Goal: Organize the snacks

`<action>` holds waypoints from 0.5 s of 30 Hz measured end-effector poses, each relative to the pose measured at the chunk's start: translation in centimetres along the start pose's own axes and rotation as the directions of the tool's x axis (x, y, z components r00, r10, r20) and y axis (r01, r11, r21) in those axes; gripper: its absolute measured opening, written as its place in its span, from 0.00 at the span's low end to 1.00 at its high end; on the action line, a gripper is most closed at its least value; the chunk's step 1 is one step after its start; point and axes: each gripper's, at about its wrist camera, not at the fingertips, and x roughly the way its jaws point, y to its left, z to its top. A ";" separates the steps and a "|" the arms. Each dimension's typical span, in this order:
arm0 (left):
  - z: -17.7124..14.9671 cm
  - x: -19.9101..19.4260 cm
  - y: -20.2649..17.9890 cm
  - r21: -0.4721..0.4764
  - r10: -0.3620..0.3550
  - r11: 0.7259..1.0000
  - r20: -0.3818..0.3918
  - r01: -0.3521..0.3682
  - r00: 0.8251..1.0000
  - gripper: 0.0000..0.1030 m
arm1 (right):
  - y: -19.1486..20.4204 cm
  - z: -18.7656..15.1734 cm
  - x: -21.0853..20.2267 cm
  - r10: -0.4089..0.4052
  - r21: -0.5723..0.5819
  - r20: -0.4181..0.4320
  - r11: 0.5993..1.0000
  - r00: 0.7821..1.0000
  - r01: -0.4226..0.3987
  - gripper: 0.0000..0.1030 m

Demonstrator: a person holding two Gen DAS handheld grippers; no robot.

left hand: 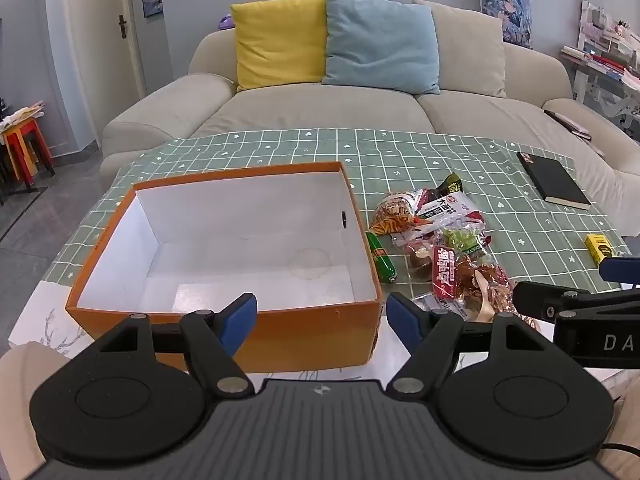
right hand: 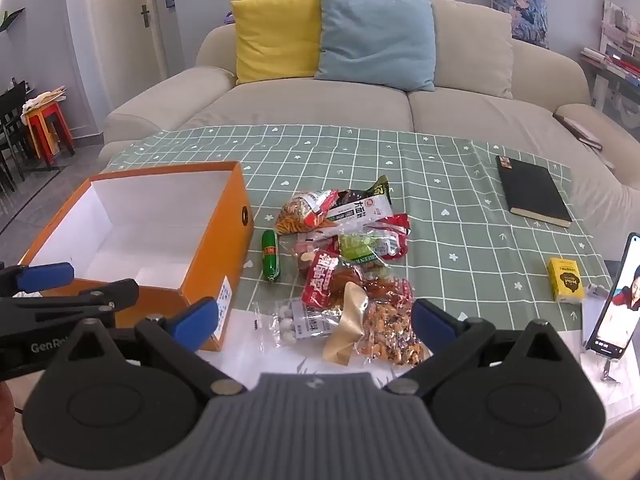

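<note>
Near wall of the orange box (left hand: pixel 280 336) partly covered by the left fingers (left hand: pixel 240 316) in the left wrist view; box floor behind that wall out of sight. Right gripper (left hand: pixel 576 312) cut off by the right edge there, only its tip showing. Phone (right hand: pixel 616 300) cropped by the right edge of the right wrist view. Lower snack packets (right hand: pixel 344 276) buried under others, print too small to read. Book (right hand: pixel 578 130) on the sofa half cut by the armrest.

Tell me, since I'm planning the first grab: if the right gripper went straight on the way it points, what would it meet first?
Probably the near edge of the snack pile: the nut mix bag lies between the open right gripper fingers, ahead of it. Depth is hard to judge.
</note>
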 end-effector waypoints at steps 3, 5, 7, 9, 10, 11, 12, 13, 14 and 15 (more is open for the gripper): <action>0.3 -0.4 0.1 0.001 -0.005 1.000 -0.005 0.005 1.000 0.84 | -0.2 0.0 0.2 0.005 0.012 -0.019 1.000 1.000 -0.005 0.96; 0.4 -0.8 0.2 -0.003 -0.022 1.000 -0.007 0.022 1.000 0.83 | -0.2 0.0 0.2 0.006 0.011 -0.021 1.000 1.000 -0.005 0.96; 0.5 -1.1 0.1 -0.005 -0.022 1.000 -0.009 0.022 1.000 0.83 | -0.2 0.1 0.0 0.005 0.009 -0.023 1.000 1.000 -0.005 0.96; 0.1 -0.2 0.3 -0.016 -0.029 0.999 -0.011 0.028 1.000 0.83 | -0.3 0.1 -0.7 0.014 0.014 -0.025 1.000 1.000 -0.013 0.96; 0.1 -0.2 0.4 -0.017 -0.029 0.999 -0.010 0.029 1.000 0.83 | -0.3 -0.1 -0.7 0.015 0.014 -0.022 1.000 1.000 -0.015 0.96; 0.1 -0.2 0.4 -0.017 -0.028 0.999 -0.010 0.028 1.000 0.83 | -0.4 -0.1 -0.6 0.015 0.014 -0.024 1.000 1.000 -0.015 0.96; 0.1 -0.2 0.4 -0.016 -0.028 0.999 -0.011 0.028 1.000 0.83 | -0.4 -0.1 -0.6 0.014 0.015 -0.026 1.000 1.000 -0.014 0.96; 0.1 -0.2 0.4 -0.017 -0.028 0.999 -0.013 0.028 1.000 0.83 | -0.4 -0.1 -0.5 0.013 0.016 -0.027 1.000 1.000 -0.013 0.96; 0.0 -0.2 0.3 -0.016 -0.029 0.999 -0.013 0.029 0.999 0.83 | -0.4 -0.1 -0.5 0.012 0.017 -0.028 1.000 1.000 -0.012 0.96; 0.0 -0.1 0.3 -0.015 -0.029 0.999 -0.014 0.029 0.999 0.83 | -0.4 0.0 -0.4 0.012 0.017 -0.029 1.000 1.000 -0.011 0.96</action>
